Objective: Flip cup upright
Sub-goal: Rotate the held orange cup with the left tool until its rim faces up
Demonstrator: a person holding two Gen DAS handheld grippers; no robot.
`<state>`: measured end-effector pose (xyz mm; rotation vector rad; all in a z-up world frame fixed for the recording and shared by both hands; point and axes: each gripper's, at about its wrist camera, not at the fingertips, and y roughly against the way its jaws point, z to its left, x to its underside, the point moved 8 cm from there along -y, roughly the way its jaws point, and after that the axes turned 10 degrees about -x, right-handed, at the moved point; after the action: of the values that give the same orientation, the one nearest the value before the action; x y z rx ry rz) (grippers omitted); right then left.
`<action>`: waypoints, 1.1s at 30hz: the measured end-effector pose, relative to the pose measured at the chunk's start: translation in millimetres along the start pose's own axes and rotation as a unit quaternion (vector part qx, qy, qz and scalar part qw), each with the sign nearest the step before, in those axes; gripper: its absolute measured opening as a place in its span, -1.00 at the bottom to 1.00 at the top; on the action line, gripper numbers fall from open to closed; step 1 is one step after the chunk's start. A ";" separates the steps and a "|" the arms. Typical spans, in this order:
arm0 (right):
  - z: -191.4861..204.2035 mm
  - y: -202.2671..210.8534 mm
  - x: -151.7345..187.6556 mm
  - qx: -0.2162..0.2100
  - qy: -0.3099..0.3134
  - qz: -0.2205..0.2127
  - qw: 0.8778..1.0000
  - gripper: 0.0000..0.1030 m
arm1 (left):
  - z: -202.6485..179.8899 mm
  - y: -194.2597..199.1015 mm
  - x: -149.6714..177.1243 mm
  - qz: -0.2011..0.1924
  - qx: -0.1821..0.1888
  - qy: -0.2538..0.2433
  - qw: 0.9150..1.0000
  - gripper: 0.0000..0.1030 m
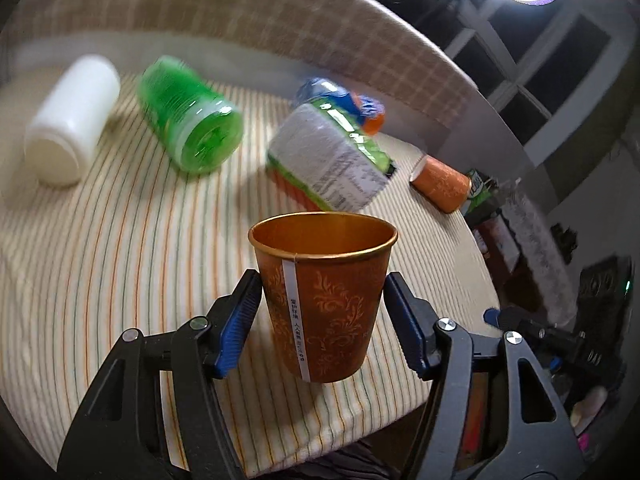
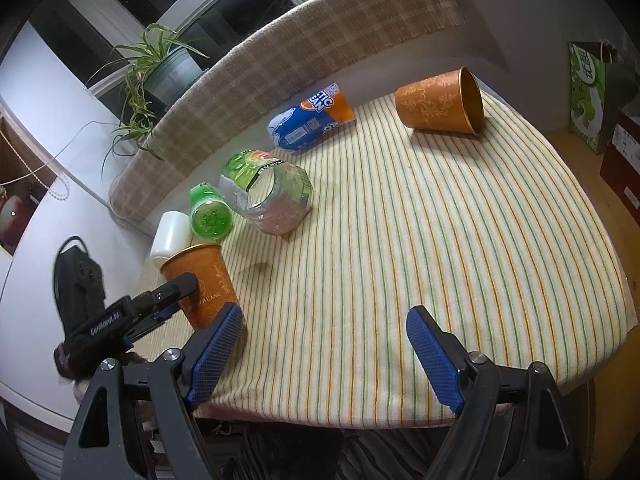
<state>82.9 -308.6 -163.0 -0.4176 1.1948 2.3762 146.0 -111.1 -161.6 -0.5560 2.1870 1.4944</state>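
An orange paper cup (image 1: 322, 300) with a gold inside stands upright, mouth up, between the blue pads of my left gripper (image 1: 322, 320). The pads touch its sides. Its base is at or just above the striped cloth near the table's front edge. The same cup (image 2: 204, 284) and the left gripper's finger (image 2: 176, 290) show at the left in the right wrist view. A second orange cup (image 2: 440, 102) lies on its side at the far right of the table; it also shows in the left wrist view (image 1: 442, 184). My right gripper (image 2: 324, 344) is open and empty over the front edge.
On the striped tablecloth (image 2: 400, 240) lie a white bottle (image 1: 72, 120), a green bottle (image 1: 192, 116), a clear jar with a green label (image 2: 268, 196) and a blue and orange packet (image 2: 310, 118). A checked bench back (image 2: 300, 52) runs behind. A green box (image 2: 588, 96) stands to the right.
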 end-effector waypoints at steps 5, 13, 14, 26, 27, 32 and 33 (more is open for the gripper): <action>-1.0 3.8 -2.3 0.011 0.006 -0.010 1.000 0.67 | -27.9 5.6 6.4 -0.034 -0.021 -0.063 0.997 0.25; -4.6 10.6 -3.8 0.021 0.014 -0.019 0.999 0.67 | -52.3 3.7 9.3 -0.091 -0.048 -0.123 0.987 0.25; -4.9 11.0 -4.0 0.021 0.013 -0.020 0.999 0.67 | -53.4 3.0 9.6 -0.098 -0.052 -0.129 0.985 0.25; -0.6 12.3 -3.9 0.017 0.021 -0.019 0.999 0.67 | -59.9 -8.4 23.7 -0.132 -0.070 -0.167 0.975 0.25; -0.6 12.6 -3.7 0.017 0.021 -0.019 0.999 0.67 | -59.9 -7.3 25.1 -0.132 -0.070 -0.169 0.974 0.25; -0.5 13.2 -3.2 0.016 0.020 -0.020 0.999 0.67 | -60.4 -4.5 31.7 -0.125 -0.064 -0.177 0.974 0.25; -0.6 13.3 -3.3 0.015 0.021 -0.020 0.999 0.67 | -60.4 -4.0 33.2 -0.123 -0.063 -0.177 0.974 0.25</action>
<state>78.9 -316.9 -152.8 -0.4785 1.2284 2.3231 113.2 -171.9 -163.4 -0.5332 1.6972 1.4748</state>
